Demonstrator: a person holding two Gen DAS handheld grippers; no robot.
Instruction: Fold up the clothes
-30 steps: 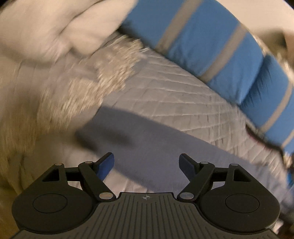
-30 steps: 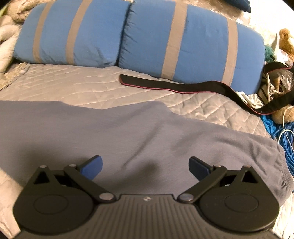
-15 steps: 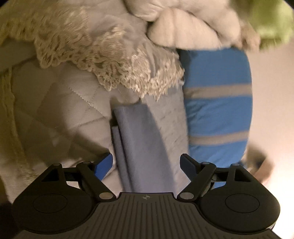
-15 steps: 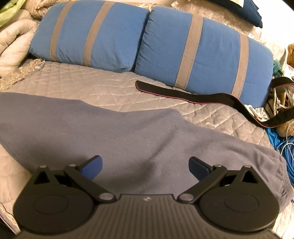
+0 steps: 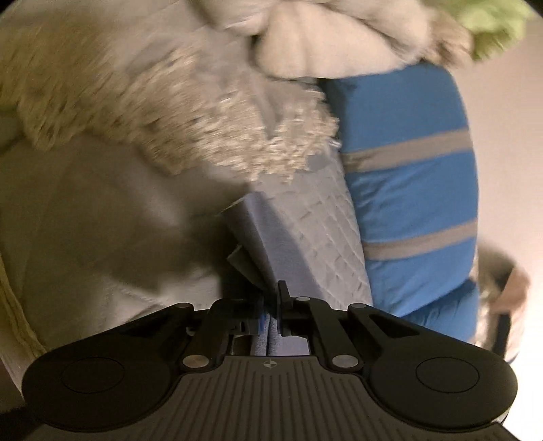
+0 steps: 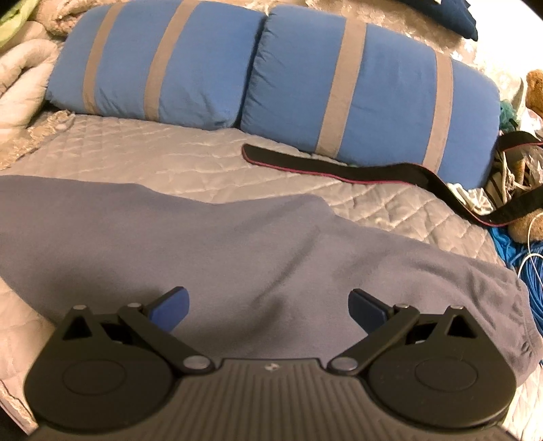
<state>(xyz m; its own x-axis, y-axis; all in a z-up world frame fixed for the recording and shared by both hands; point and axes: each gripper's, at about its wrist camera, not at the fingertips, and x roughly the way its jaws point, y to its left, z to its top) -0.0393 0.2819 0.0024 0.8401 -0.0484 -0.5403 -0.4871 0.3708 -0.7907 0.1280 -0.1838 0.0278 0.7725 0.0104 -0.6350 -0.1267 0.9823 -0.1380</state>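
At the bottom centre of the frame, the black two-finger left gripper [image 5: 270,305] has its jaws pressed together on the edge of a grey-blue fleece garment [image 5: 271,237], whose folded strip runs up from the fingers toward the middle of the frame. To its right lies a pale grey quilted bedspread [image 5: 325,230], and beyond that, at the right side, a blue pillow with grey stripes [image 5: 414,190]. A blurred cream lace-trimmed cloth [image 5: 190,129] fills the upper left, with a white fluffy blanket [image 5: 322,44] at top centre and a lime-green fabric [image 5: 492,27] in the upper right corner.
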